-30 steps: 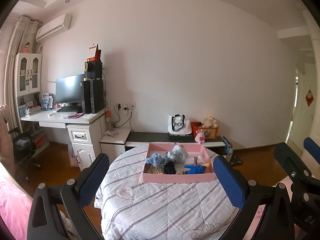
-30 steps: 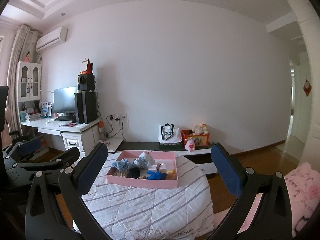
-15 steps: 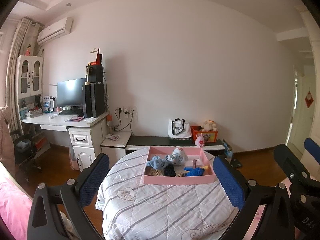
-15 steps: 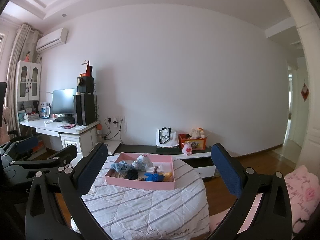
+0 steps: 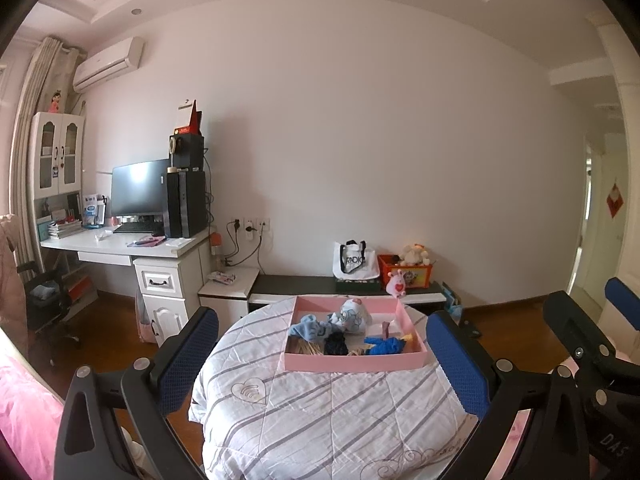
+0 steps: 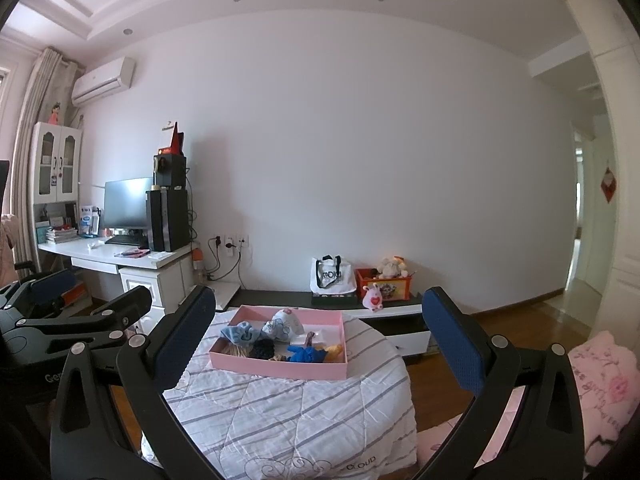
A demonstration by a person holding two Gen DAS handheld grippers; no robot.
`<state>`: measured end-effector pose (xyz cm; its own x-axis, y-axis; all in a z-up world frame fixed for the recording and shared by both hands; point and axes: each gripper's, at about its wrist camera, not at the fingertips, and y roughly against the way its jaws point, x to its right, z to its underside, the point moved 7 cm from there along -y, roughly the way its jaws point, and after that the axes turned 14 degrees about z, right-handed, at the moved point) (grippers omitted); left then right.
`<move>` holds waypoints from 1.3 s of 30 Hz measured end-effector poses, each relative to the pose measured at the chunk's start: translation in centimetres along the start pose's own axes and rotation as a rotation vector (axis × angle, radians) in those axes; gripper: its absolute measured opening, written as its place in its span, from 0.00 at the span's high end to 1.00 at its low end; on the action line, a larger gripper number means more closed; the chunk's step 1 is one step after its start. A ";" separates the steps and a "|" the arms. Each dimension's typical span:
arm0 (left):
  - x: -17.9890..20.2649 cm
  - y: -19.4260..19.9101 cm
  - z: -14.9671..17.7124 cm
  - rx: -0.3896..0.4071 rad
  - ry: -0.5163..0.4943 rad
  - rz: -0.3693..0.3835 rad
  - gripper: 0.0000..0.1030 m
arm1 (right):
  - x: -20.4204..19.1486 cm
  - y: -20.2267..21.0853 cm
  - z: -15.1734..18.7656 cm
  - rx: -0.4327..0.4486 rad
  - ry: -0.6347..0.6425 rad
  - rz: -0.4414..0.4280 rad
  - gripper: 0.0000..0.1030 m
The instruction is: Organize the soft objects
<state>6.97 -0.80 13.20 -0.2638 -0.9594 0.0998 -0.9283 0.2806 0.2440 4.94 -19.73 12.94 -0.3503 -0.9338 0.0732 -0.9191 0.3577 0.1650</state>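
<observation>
A pink tray (image 5: 352,362) (image 6: 276,369) sits on a round table under a white striped quilt (image 5: 320,412) (image 6: 288,412). Inside lie a light blue cloth (image 5: 311,329) (image 6: 239,333), a white and blue plush (image 5: 353,317) (image 6: 282,325), a black scrunchie (image 5: 335,343) (image 6: 263,348), a bright blue soft item (image 5: 385,346) (image 6: 306,355) and a yellow piece (image 6: 335,349). My left gripper (image 5: 322,364) and right gripper (image 6: 316,348) are both open and empty, held well back from the tray. The left gripper's body (image 6: 76,320) shows at the left of the right wrist view.
A white desk (image 5: 120,246) with monitor and speakers stands at the left wall. A low dark bench (image 5: 344,286) behind the table carries a tote bag (image 5: 354,260) and a red toy box (image 5: 406,270). Pink bedding (image 6: 600,392) lies at the right, wooden floor around.
Both views have tilted slightly upward and pulled back a little, so the tray sits lower and smaller. Nothing in the tray has moved and both grippers stay open.
</observation>
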 end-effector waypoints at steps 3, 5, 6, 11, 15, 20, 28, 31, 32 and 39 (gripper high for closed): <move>0.1 0.1 0.1 0.000 -0.005 -0.002 0.00 | 0.4 0.3 -0.3 -0.002 -0.002 0.002 0.00; 0.2 0.2 0.0 0.002 -0.008 -0.004 0.00 | 0.3 0.1 -0.2 -0.001 -0.001 0.002 0.00; 0.2 0.2 0.0 0.003 -0.010 -0.005 0.00 | 0.3 0.1 -0.2 0.000 -0.001 0.002 0.00; 0.2 0.2 0.2 0.004 -0.011 -0.005 0.00 | 0.3 0.2 -0.1 -0.001 0.000 0.002 0.00; 0.2 0.2 0.2 0.006 -0.011 -0.006 0.00 | 0.4 0.0 -0.2 -0.002 0.000 0.001 0.00; 0.2 0.2 0.3 0.007 -0.013 -0.008 0.00 | 0.4 0.0 -0.2 -0.002 0.000 0.002 0.00; 0.1 0.1 0.3 0.006 -0.013 -0.008 0.00 | 0.6 0.0 -0.2 -0.003 0.001 0.001 0.00; 0.1 0.1 0.3 0.007 -0.014 -0.009 0.00 | 0.6 0.0 -0.2 -0.003 0.001 0.001 0.00; 0.2 0.2 0.4 0.007 -0.013 -0.008 0.00 | 0.5 0.0 -0.2 -0.003 0.000 0.001 0.00; 0.1 0.1 0.4 0.006 -0.013 -0.007 0.00 | 0.5 0.0 -0.2 -0.003 0.001 0.000 0.00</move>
<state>6.73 -0.89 12.88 -0.2604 -0.9617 0.0857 -0.9317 0.2736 0.2389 4.84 -20.22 13.18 -0.3505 -0.9336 0.0745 -0.9184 0.3582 0.1683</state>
